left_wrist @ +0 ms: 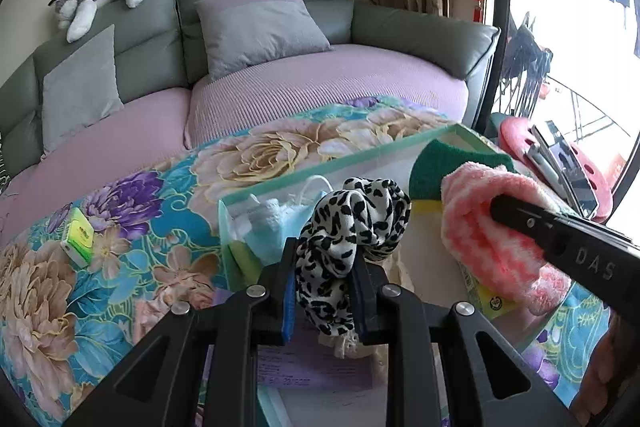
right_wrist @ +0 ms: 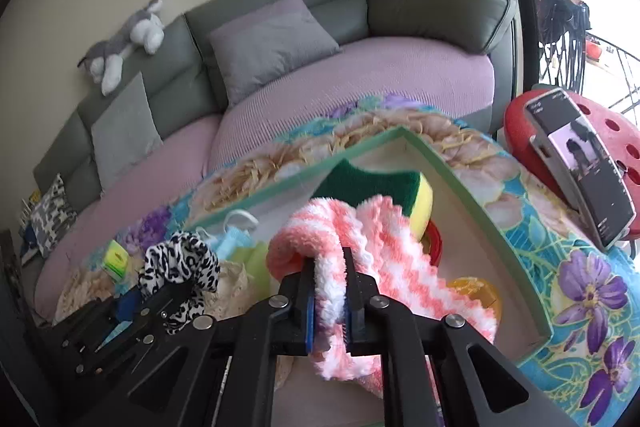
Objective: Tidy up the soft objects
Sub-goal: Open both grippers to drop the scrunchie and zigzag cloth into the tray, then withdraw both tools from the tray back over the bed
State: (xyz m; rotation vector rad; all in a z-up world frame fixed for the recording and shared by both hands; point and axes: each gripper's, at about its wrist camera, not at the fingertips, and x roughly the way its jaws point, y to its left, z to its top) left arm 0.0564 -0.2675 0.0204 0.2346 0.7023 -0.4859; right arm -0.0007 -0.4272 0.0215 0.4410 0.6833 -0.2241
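While the pink-and-white fuzzy cloth (right_wrist: 360,255) hangs folded over your right gripper (right_wrist: 329,301), clamped between its pads with its long axis trailing down toward the camera, lower it well inside the green-rimmed box (right_wrist: 472,187) before letting go. Your left gripper (left_wrist: 326,291) pinches the leopard-print scrunchie (left_wrist: 352,223) upright above the same box; drop it beside the sponge (right_wrist: 376,183).

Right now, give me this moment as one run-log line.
left gripper: shut on leopard scrunchie | right gripper: shut on pink striped cloth | both above green-rimmed box
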